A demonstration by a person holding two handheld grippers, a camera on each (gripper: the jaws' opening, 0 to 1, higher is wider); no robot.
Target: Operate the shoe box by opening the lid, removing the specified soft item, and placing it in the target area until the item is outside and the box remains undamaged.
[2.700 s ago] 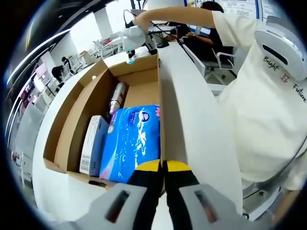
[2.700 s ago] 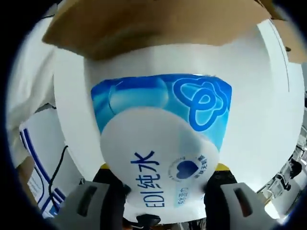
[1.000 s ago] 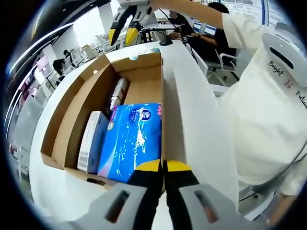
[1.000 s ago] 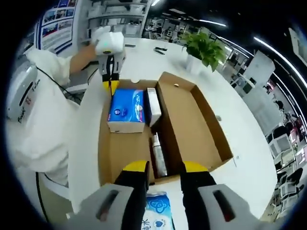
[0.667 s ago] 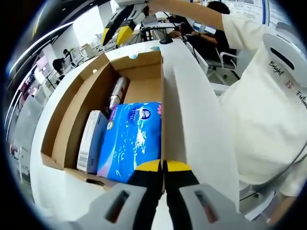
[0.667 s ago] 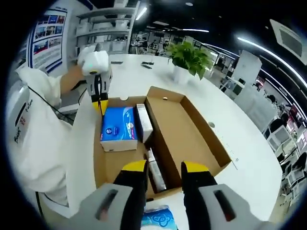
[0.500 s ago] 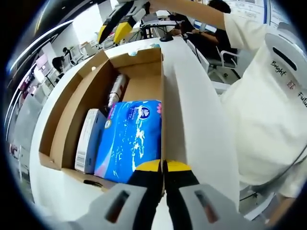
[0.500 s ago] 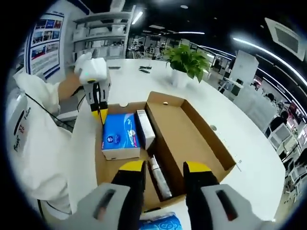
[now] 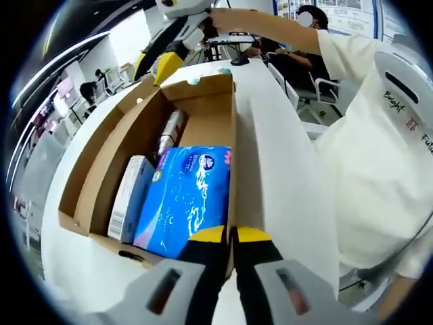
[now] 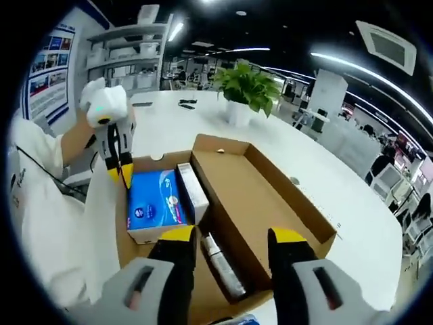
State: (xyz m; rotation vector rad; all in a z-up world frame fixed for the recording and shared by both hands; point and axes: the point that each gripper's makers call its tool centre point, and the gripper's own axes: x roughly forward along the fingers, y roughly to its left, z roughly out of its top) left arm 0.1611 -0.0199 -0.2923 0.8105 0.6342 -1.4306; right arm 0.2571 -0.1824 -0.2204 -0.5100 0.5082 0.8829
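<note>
The open cardboard shoe box [image 9: 101, 156] lies on a white table, its white lid [image 9: 274, 176] folded flat to the side. Inside it are a blue tissue pack [image 9: 186, 200], a white carton [image 9: 128, 200] and a silver tube [image 9: 169, 133]. My left gripper [image 9: 230, 235] is shut on the box wall at the lid's hinge; it is also seen from the other side [image 10: 124, 172]. My right gripper [image 10: 232, 235] hangs open and empty above the box's far end [image 9: 159, 57]. A sliver of a blue-and-white wipes pack [image 10: 238, 318] shows under it.
A person in a white shirt [image 9: 379, 156] stands against the lid side of the table. A potted plant [image 10: 247, 84] stands on the table beyond the box [image 10: 270, 196]. Bare white tabletop [image 10: 352, 203] lies to the other side. Desks and chairs stand behind.
My right gripper let go of the wipes pack beside the box, then rose and drew back, open. The pack has slid nearly out of its view. My left gripper stays clamped.
</note>
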